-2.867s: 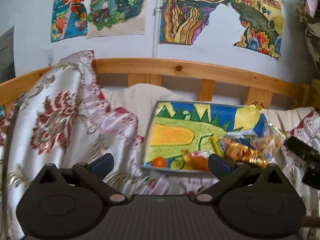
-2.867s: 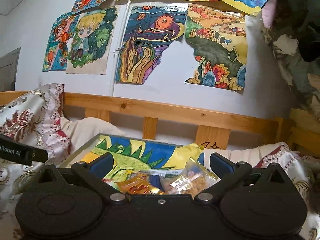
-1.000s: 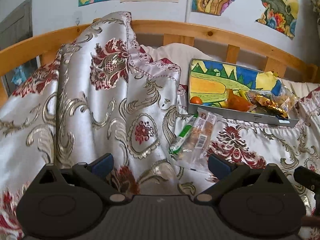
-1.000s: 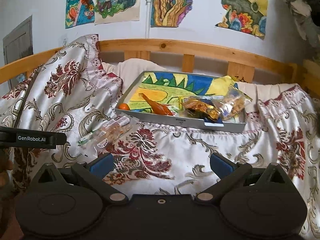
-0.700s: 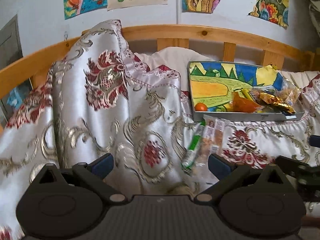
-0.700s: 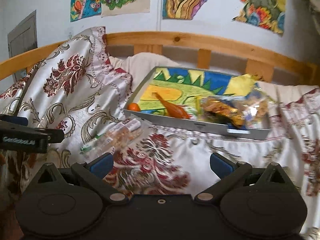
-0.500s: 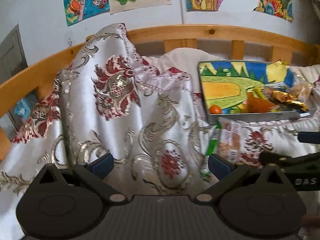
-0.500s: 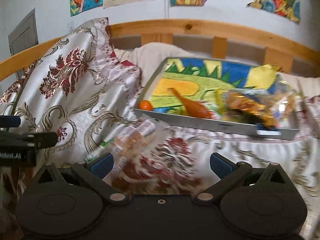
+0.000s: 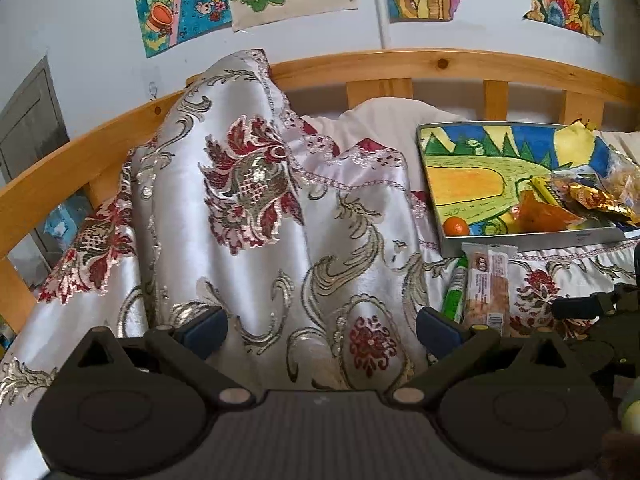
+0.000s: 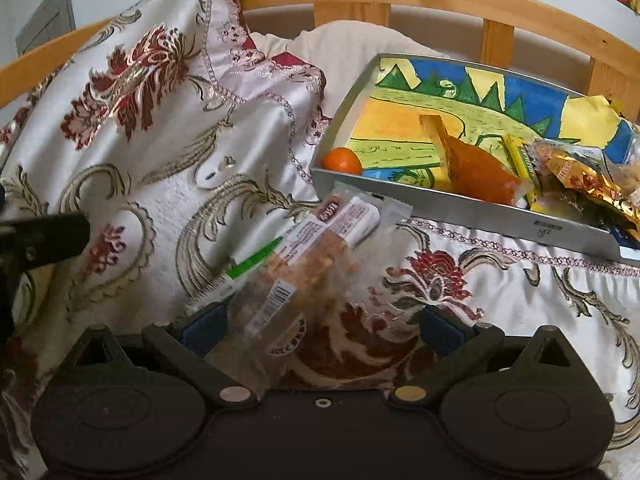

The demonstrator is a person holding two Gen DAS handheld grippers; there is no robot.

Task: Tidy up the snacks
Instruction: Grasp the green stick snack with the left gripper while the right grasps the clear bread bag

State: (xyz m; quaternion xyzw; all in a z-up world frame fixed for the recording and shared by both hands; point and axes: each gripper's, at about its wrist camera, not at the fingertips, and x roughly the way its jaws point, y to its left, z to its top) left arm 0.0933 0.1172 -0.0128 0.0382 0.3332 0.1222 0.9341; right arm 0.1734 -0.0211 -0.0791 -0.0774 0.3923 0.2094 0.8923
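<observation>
A: Right gripper first. Fingers spread wide, nothing clamped. The clear snack packet lies on the cloth, its near end running down between the two blue pads. Whether the left pad touches the wrapper, I cannot tell.

B: And the packet itself?

A: Transparent wrapper, crumbly brown pieces inside, white label with a barcode, a reddish logo at its far end. It slants from the gripper towards one o'clock. Tight along its left side lies a green and white stick pack.

B: Where does that put it relative to the tray?

A: Just short of it. The grey tray sits at one o'clock from the gripper, lined with a bright painted sheet. Inside: a small orange fruit in the near left corner, an orange pouch mid-tray, a gold foil packet and more wrappers heaped at the right end.

B: The left gripper?

A: The left gripper is also wide apart and empty, hovering over the silver and red brocade cloth. From its camera the packet lies at two o'clock, with the right tool's black body beyond at three o'clock. Both tools point towards the wooden bed rail.
</observation>
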